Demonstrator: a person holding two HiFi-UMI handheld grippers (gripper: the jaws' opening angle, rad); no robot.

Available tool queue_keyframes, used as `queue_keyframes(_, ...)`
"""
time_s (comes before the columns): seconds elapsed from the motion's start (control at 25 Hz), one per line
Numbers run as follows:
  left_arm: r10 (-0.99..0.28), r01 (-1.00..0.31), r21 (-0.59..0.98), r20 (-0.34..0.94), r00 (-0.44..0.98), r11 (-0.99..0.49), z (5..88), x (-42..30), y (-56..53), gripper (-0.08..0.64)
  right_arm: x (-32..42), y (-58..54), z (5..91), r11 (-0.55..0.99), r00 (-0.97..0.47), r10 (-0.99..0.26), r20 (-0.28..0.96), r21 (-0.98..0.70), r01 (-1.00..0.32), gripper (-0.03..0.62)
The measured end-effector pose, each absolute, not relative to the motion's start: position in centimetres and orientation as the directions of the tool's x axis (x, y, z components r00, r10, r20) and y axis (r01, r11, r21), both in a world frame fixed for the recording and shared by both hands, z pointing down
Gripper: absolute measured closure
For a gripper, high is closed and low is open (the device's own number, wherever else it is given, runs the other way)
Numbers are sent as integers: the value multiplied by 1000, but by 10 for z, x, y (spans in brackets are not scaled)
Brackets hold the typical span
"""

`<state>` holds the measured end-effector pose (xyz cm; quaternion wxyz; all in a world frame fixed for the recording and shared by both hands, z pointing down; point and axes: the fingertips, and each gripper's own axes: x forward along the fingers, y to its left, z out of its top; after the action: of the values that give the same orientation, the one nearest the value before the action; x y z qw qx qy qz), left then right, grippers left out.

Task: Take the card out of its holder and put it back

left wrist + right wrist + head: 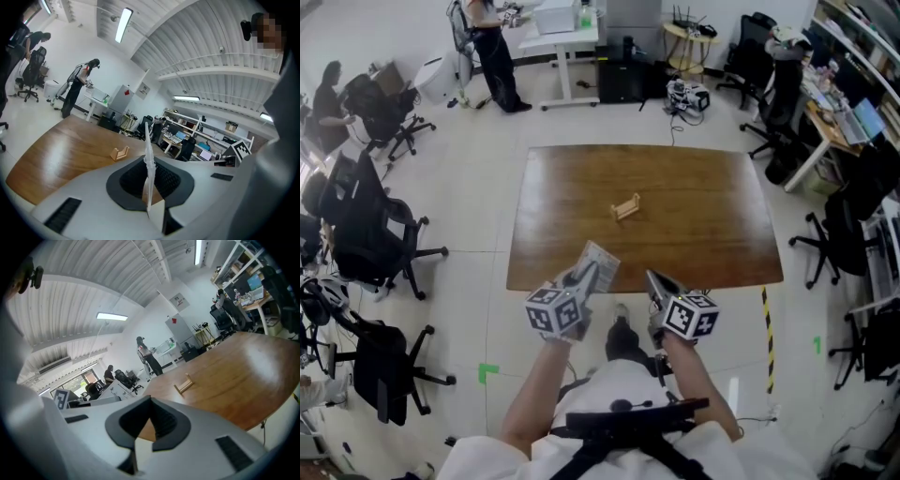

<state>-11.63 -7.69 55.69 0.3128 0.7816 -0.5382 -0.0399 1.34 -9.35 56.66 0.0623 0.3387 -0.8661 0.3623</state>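
Card (601, 254) out, pinched in left tongs (587, 276); right tongs (655, 280) pressed together, empty. Next: slot into far holder (625, 206) on bench (712, 225).

Open tabletop (703, 216) around lone holder (625, 206)

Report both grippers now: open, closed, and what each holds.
Left gripper: closed on the card.
Right gripper: closed, holding nothing.
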Motion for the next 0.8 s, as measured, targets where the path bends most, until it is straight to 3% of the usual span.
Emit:
queue_keyframes(0.36, -811, -885, 340, 387, 440, -318, 554, -129, -141, 551, 6, -126, 565, 501, -760, -553, 340, -593, -630, 592)
queue_keyframes(0.8, -736, -857, 188, 445, 510, -480, 546, -121, -230, 551, -5, -187, 576, 484, -754, -551, 357, -600, -637, 592)
